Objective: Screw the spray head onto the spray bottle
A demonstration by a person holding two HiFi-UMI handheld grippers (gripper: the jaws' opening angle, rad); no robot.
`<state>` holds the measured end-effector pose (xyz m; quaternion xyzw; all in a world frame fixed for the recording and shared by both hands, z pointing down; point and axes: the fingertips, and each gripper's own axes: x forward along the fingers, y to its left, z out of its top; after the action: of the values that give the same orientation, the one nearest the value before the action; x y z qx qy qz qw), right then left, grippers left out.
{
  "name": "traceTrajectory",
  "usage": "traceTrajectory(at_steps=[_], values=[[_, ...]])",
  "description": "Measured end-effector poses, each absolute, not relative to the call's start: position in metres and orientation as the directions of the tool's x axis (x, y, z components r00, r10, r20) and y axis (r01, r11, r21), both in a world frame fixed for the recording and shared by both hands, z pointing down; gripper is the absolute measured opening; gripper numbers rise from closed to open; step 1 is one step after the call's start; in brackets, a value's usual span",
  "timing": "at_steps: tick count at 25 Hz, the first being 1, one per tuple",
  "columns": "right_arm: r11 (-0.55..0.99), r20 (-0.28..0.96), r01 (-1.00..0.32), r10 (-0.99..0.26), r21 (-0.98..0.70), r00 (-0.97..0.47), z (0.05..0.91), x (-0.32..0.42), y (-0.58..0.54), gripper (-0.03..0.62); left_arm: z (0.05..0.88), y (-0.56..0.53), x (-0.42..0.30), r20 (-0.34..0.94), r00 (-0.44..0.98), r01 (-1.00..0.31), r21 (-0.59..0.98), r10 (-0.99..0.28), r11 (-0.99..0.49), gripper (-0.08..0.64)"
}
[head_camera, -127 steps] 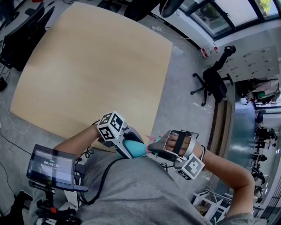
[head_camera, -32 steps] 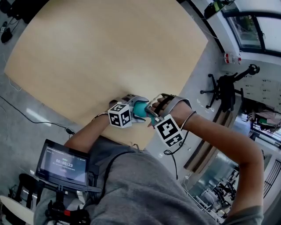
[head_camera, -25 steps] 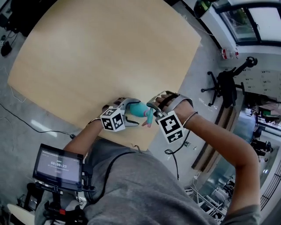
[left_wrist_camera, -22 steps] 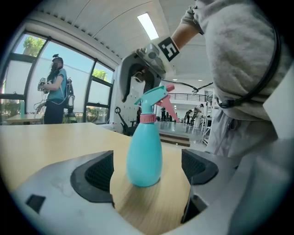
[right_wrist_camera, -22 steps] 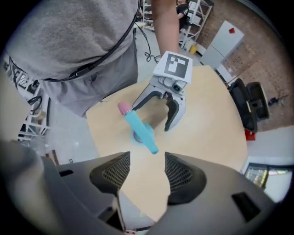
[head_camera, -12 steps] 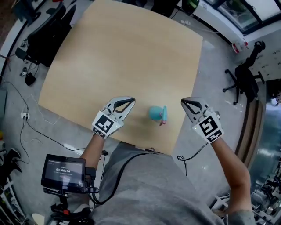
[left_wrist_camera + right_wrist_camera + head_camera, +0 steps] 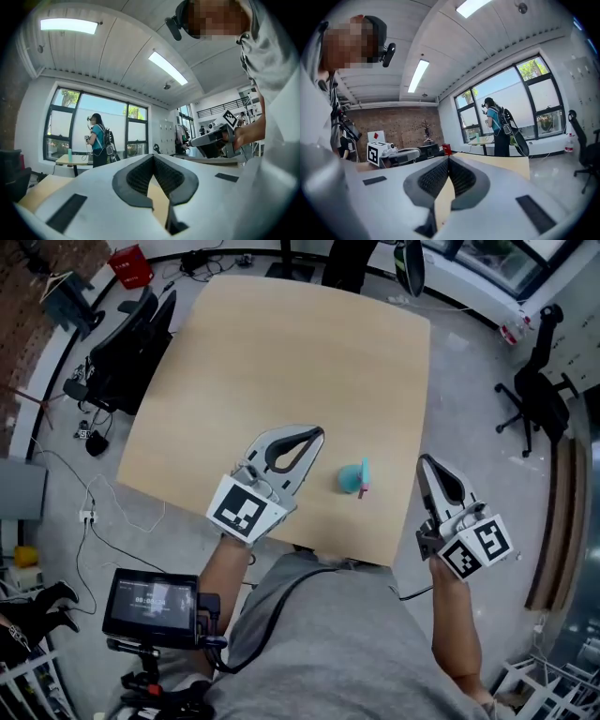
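Observation:
A teal spray bottle (image 7: 352, 478) with a pink spray head (image 7: 364, 487) on it stands alone on the wooden table (image 7: 281, 352), near the front edge. My left gripper (image 7: 320, 433) hovers just left of it, raised and pointing level. Its jaws have just closed and are shut on nothing (image 7: 153, 156). My right gripper (image 7: 422, 459) is off the table's right edge, apart from the bottle. It is also shut and empty (image 7: 449, 159). Each gripper view shows the other gripper across the table, but not the bottle.
Black office chairs stand left (image 7: 131, 343) and right (image 7: 539, 381) of the table. A small screen (image 7: 155, 604) hangs at my waist. A red box (image 7: 129, 264) lies on the floor at the back left. A person with a backpack (image 7: 499, 124) stands by the windows.
Both grippers have let go of the bottle, shut, and drawn apart to either side. The left one has risen. The bottle now stands on the table by itself.

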<state>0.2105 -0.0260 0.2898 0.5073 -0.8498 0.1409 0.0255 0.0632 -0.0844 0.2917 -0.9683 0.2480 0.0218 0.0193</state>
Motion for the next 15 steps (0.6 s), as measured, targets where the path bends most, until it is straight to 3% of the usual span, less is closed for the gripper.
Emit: traceTrajectory(at_steps=[15], values=[[0.445, 0.145, -0.874, -0.868, -0.193, -0.474, 0.253, 0.296, 0.186, 0.005, 0.254, 0.102, 0.144, -0.007, 0.873, -0.488, -0.047, -0.488, -0.872, 0.005]])
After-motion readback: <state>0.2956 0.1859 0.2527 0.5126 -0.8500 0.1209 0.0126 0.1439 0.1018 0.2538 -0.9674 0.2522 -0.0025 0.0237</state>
